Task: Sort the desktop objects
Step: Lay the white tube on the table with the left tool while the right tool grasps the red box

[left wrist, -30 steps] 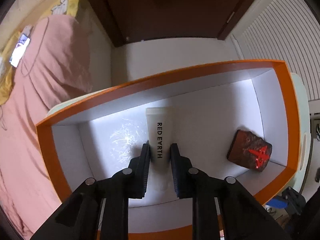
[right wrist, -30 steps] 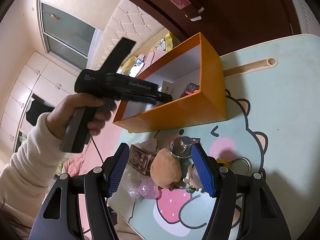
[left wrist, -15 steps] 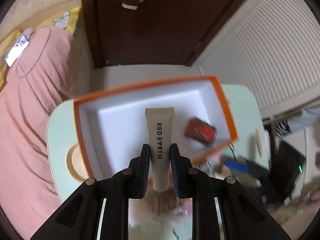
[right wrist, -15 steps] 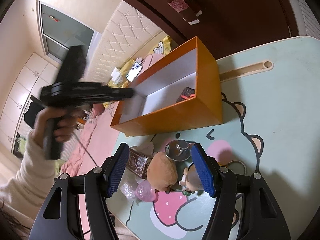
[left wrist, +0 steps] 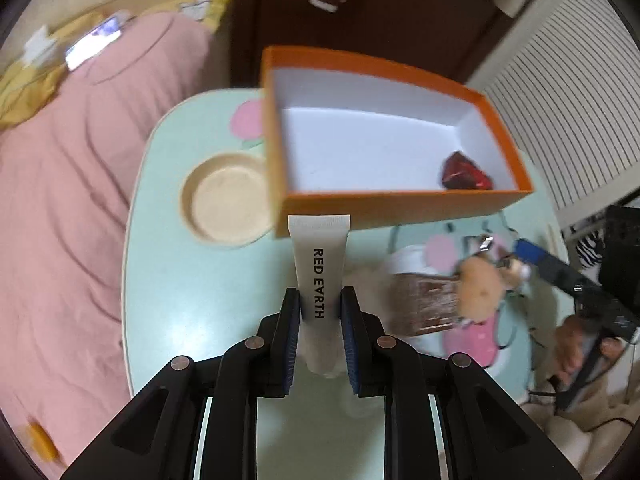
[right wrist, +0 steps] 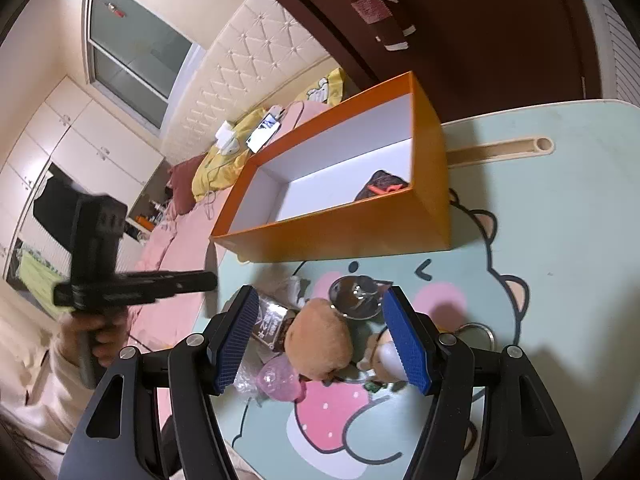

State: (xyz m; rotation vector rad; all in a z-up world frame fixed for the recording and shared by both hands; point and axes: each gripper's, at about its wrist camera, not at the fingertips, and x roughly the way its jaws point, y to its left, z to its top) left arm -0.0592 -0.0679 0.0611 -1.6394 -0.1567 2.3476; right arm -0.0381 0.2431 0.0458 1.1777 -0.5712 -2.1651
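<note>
My left gripper (left wrist: 320,330) is clamped on the white tube (left wrist: 319,268), held just in front of the orange box (left wrist: 400,206). It's light and squishy, so mid-body works. Right gripper (right wrist: 324,338) hangs half open, empty.

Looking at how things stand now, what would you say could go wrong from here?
1. The left tongs pinch the Red Earth tube near its cap end, so its long free end may swing or slip.
2. The tube is outside the orange box, so releasing now would land it on the table.
3. The right tongs are open over a tight pile around the plush toy; closing could catch or scatter its neighbours.
</note>
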